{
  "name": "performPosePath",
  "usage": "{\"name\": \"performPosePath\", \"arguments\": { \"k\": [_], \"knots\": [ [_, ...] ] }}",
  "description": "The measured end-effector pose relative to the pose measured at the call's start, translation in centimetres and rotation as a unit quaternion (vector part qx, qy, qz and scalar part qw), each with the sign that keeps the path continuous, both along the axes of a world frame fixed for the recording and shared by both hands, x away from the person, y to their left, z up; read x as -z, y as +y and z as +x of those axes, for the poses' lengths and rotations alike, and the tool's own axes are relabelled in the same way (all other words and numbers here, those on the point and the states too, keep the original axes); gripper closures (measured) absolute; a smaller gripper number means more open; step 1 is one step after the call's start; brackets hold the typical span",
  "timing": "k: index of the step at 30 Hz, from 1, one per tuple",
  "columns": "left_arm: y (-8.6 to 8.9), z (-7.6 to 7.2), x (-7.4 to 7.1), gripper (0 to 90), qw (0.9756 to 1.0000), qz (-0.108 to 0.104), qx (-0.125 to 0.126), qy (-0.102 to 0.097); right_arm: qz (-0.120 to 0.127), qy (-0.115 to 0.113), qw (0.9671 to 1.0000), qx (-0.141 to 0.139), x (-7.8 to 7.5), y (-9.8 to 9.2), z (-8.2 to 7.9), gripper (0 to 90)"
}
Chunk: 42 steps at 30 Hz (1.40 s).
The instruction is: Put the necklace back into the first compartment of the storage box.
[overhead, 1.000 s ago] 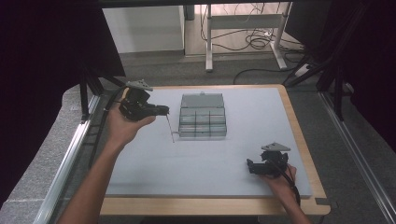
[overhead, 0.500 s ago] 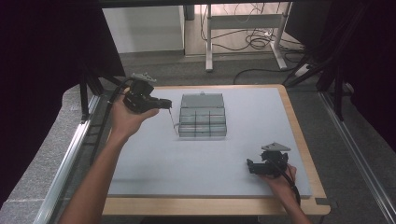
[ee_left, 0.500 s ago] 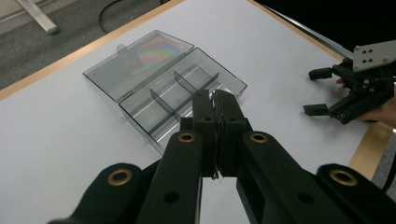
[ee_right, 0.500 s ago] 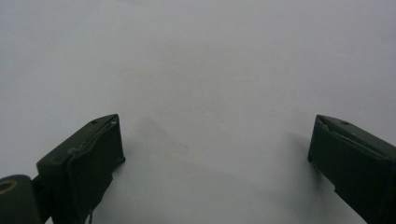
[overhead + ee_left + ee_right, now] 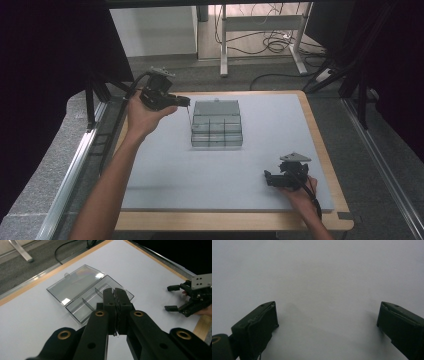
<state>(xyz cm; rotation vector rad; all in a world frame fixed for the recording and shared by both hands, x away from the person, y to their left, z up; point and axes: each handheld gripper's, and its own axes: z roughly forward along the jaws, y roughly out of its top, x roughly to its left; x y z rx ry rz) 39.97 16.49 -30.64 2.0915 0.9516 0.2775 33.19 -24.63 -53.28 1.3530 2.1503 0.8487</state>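
The left gripper (image 5: 184, 101), jaws pinched on a thin wire (image 5: 190, 119), is dangling it beside the box (image 5: 216, 125); light, springy, best held near its top.

A mat (image 5: 175, 170) lies on the table (image 5: 220, 220) and covers most of it. An open box (image 5: 217, 131) sits on the mat, a little behind its middle, with its lid (image 5: 216, 107) laid flat on the far side and its compartments on the near side. The left gripper (image 5: 184, 101) hangs above the mat just left of the lid, with a thin rod (image 5: 190, 121) hanging from it beside the box's left edge. The right gripper (image 5: 268, 178) rests near the mat's front right corner, well apart from the box. Behind the table, cables (image 5: 270, 45) lie on the floor beside a frame leg (image 5: 223, 45).
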Motion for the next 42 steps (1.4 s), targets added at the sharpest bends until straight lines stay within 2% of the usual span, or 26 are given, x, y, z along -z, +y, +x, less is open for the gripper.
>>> {"name": "performPosePath", "arguments": {
  "k": [12, 20, 27, 37, 42],
  "knots": [
    [-1.0, 2.0, 0.7, 89.1, 0.9999, 0.004, -0.009, 0.006, 0.0, 0.0, 1.0, -0.001, 0.0, 0.0, 0.0, 2.6],
    [-1.5, 3.2, 1.3, 89.1, 0.9997, 0.016, -0.011, 0.013, 0.0, -0.001, 1.0, -0.002, 0.0, 0.0, 0.0, 2.6],
    [-1.6, 4.3, 2.3, 89.1, 0.9995, 0.016, -0.023, 0.014, 0.0, -0.003, 1.0, -0.001, 0.0, 0.0, 0.1, 2.6],
    [-1.7, 5.9, 3.2, 89.1, 0.9992, 0.015, -0.03, 0.022, 0.0, -0.002, 1.0, -0.002, 0.0, 0.0, 0.0, 2.6],
    [-1.8, 6.4, 3.5, 89.1, 0.9991, 0.012, -0.035, 0.02, 0.0, -0.002, 1.0, -0.002, 0.0, 0.0, 0.1, 2.7]
  ]
}}
